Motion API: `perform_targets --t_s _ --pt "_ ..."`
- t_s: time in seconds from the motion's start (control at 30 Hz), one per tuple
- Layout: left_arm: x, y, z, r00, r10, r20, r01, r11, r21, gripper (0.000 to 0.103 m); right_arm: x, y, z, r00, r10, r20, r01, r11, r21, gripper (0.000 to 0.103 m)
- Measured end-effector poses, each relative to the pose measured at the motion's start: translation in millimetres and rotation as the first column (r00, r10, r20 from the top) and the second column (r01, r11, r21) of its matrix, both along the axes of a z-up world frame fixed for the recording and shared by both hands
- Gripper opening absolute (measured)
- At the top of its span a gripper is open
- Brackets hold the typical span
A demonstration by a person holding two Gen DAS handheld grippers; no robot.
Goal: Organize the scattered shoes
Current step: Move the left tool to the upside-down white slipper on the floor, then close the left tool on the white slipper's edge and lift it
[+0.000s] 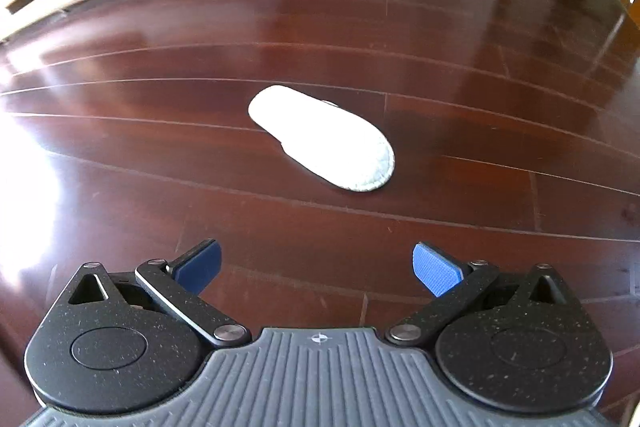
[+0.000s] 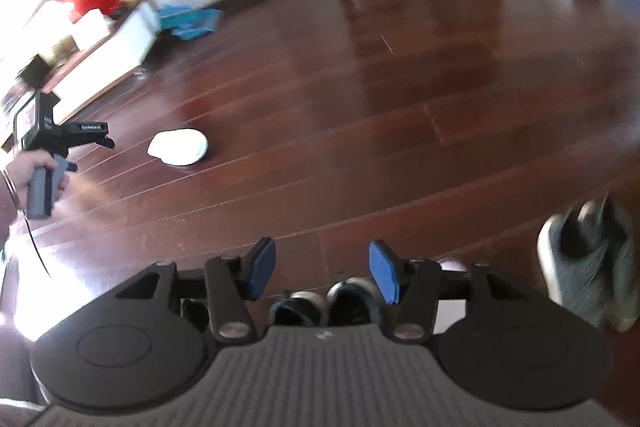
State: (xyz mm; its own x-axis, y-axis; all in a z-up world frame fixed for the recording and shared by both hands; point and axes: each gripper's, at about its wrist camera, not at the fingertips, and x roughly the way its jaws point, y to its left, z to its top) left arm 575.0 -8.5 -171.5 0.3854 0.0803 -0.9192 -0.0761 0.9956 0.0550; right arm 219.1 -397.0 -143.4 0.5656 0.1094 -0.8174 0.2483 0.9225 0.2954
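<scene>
Both grippers, left gripper (image 1: 316,267) and right gripper (image 2: 322,273), are being held spread and empty, angled down over the floor (image 1: 460,107). Ahead, a white slipper (image 1: 320,139) is lying unobstructed; dark shoes (image 2: 332,303) are sitting beneath the right gripper.

Hardly any writing can be made out. The left gripper (image 2: 90,131), seen from the right wrist, carries a small white label on its black top bar, too blurred to read. A white crosshair mark sits on its grey ribbed body (image 1: 319,338), seen from the left wrist.
</scene>
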Motion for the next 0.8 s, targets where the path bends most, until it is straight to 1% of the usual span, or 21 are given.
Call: perform_targets --t_s 0.03,0.13,0.17,0.2,0.27,0.3,0.33,0.4,0.43,0.5,0.63,0.7,0.77,0.8 --pt "14 5 -15 1.000 0.008 -0.013 -0.008 1.000 -0.019 0.103 10 16 -11 0.999 -0.039 -0.006 0.039 0.999 0.013 0.056" --pt "53 21 -60 0.998 0.045 -0.043 -0.049 0.996 -0.074 0.103 25 46 -32 0.997 -0.077 -0.023 0.077 0.997 0.020 0.056" --pt "57 22 -68 0.997 0.057 -0.045 -0.061 0.995 -0.081 0.103 30 56 -40 0.996 -0.078 -0.036 0.079 0.997 0.018 0.056" --pt "69 27 -85 0.995 0.085 -0.053 -0.089 0.992 -0.093 0.103 36 69 -51 0.996 -0.077 -0.053 0.078 0.997 0.015 0.056" --pt "81 32 -103 0.991 0.117 -0.060 -0.123 0.987 -0.104 0.103 44 79 -60 0.995 -0.073 -0.070 0.074 0.997 0.013 0.056" --pt "91 34 -116 0.988 0.140 -0.069 -0.147 0.981 -0.127 0.103 47 84 -68 0.994 -0.066 -0.084 0.067 0.998 0.013 0.056" --pt "93 40 -122 0.985 0.158 -0.075 -0.167 0.975 -0.147 0.103 49 87 -73 0.994 -0.062 -0.091 0.063 0.998 0.011 0.056" --pt "101 48 -136 0.974 0.209 -0.092 -0.224 0.952 -0.210 0.103 53 88 -85 0.993 -0.069 -0.097 0.070 0.997 0.009 0.056" --pt "104 54 -140 0.964 0.244 -0.102 -0.262 0.933 -0.247 0.103 54 87 -91 0.992 -0.079 -0.100 0.081 0.997 0.012 0.056" --pt "109 62 -148 0.943 0.309 -0.125 -0.332 0.895 -0.297 0.103 55 85 -104 0.989 -0.099 -0.108 0.101 0.995 0.014 0.056" --pt "115 71 -168 0.906 0.393 -0.160 -0.424 0.830 -0.362 0.103 45 83 -121 0.983 -0.130 -0.130 0.130 0.992 -0.005 0.056" --pt "122 74 -181 0.893 0.410 -0.183 -0.449 0.812 -0.372 0.103 39 82 -127 0.980 -0.141 -0.140 0.140 0.990 -0.018 0.056" --pt "123 77 -185 0.882 0.431 -0.193 -0.472 0.792 -0.388 0.103 35 82 -131 0.978 -0.150 -0.144 0.148 0.989 -0.024 0.056" --pt "124 80 -190 0.869 0.452 -0.203 -0.494 0.768 -0.407 0.103 32 81 -133 0.976 -0.162 -0.146 0.159 0.987 -0.028 0.056"
